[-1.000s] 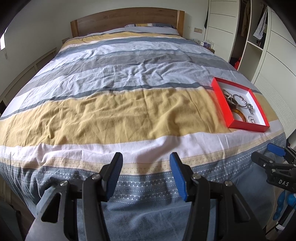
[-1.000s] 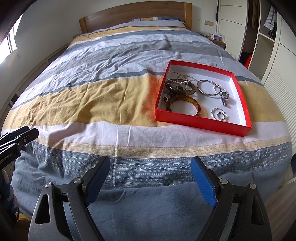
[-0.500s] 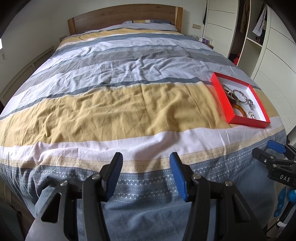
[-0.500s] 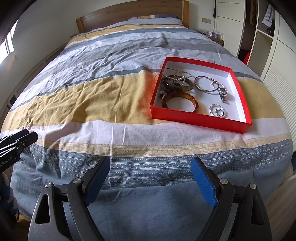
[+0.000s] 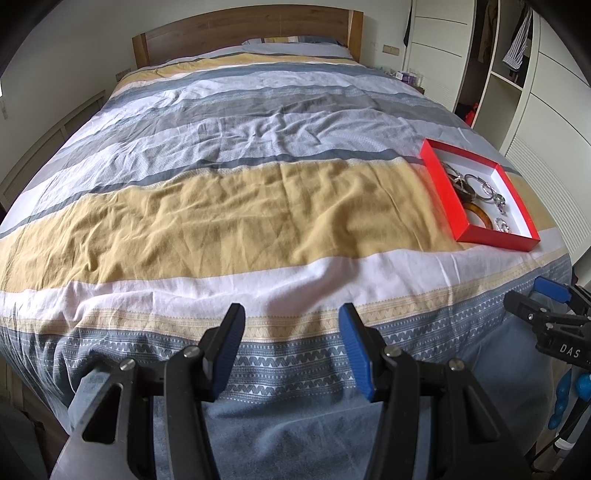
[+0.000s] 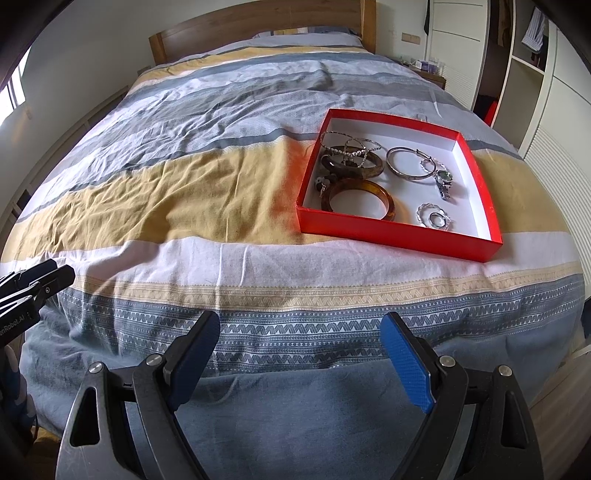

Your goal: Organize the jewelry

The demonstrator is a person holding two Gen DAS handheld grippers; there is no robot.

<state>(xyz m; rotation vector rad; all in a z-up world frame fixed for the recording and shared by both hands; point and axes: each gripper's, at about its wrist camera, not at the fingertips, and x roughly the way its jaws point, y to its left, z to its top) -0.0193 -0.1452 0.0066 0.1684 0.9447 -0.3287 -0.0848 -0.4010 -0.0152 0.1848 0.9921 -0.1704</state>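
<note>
Hovering apart and empty, both grippers [image 5: 291,343] [image 6: 300,352] face red box [image 6: 391,232] of bangles [image 6: 357,199]

Striped bed [image 5: 236,206], wooden headboard [image 5: 243,33], white wardrobe [image 5: 546,122].

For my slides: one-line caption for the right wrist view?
Open right gripper at the bed's foot, facing a red box of bracelets and a watch.

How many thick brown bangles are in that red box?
2: amber bangle by the red box's near wall, darker bangle behind it under thin bracelets; more may hide.
</note>
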